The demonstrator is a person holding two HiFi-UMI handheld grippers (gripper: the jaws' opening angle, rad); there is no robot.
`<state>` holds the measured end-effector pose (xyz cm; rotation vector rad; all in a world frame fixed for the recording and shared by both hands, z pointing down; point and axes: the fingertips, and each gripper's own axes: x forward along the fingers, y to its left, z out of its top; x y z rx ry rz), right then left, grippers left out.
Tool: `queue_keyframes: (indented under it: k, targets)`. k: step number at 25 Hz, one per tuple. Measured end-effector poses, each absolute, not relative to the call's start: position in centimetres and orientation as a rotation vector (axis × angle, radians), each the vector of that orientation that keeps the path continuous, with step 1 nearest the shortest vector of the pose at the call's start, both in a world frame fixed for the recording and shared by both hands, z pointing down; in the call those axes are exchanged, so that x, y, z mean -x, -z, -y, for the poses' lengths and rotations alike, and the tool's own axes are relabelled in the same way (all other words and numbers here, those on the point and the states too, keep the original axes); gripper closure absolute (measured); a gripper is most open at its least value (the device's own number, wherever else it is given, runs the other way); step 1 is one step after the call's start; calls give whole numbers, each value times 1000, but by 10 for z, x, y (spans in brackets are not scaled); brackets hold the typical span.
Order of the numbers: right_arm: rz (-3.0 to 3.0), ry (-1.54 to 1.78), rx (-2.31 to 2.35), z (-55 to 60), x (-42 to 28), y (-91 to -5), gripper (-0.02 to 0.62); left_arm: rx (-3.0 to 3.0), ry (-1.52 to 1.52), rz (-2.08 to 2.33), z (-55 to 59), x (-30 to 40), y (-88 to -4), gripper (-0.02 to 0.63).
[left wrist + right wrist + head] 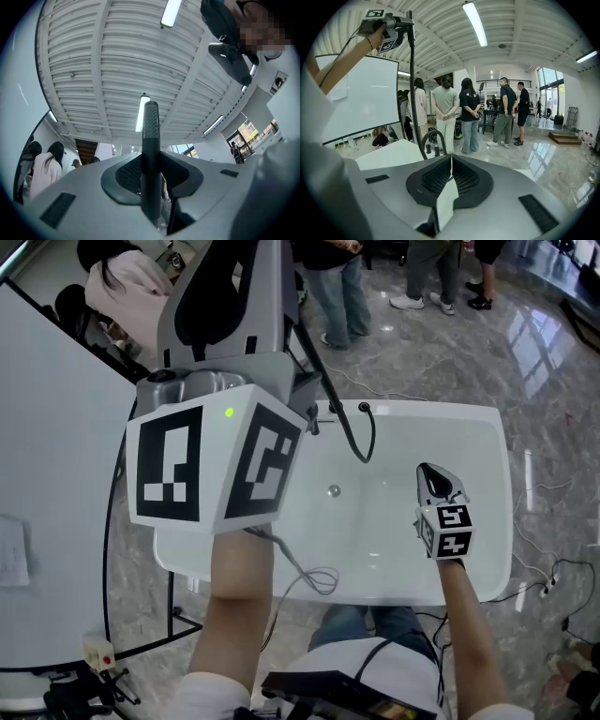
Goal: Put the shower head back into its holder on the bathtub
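Note:
My left gripper [151, 168] is raised high and points up at the ceiling, shut on the black textured handle of the shower head [151, 136]. Its marker cube [211, 465] fills the left of the head view. In the right gripper view the left gripper [389, 26] shows at top left. The black hose [412, 89] hangs from it down to the tub rim beside the curved faucet [433, 138]. The hose [367, 439] loops over the white bathtub [469, 442]. My right gripper [434, 476] hovers over the tub's right half, jaws shut and empty [451, 161].
A large white panel [56, 474] stands left of the tub. Several people [471, 112] stand on the marble floor beyond the tub's far end. Cables [548, 582] lie on the floor at right. The drain [333, 490] sits mid-tub.

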<state>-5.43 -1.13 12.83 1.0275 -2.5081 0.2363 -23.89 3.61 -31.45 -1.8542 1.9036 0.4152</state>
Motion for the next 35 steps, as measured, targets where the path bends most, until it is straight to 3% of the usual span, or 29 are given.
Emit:
queue_keyframes:
  k: [12,22,28,35]
  targets:
    - [2514,-229,-1038,17,57,-125,588,1850,-424,-1891,-21,239,331,483]
    - [2660,-90,-1016,51,106,-60,588,1983,-385,-1942,10,232,270,483]
    - [2767,96,-984,61,145,20,588,1955,-395,-1920,3,235,298,483]
    - [2787,140,-968,60,154,38,588,1890,-441,-1879,-3,241,343,483]
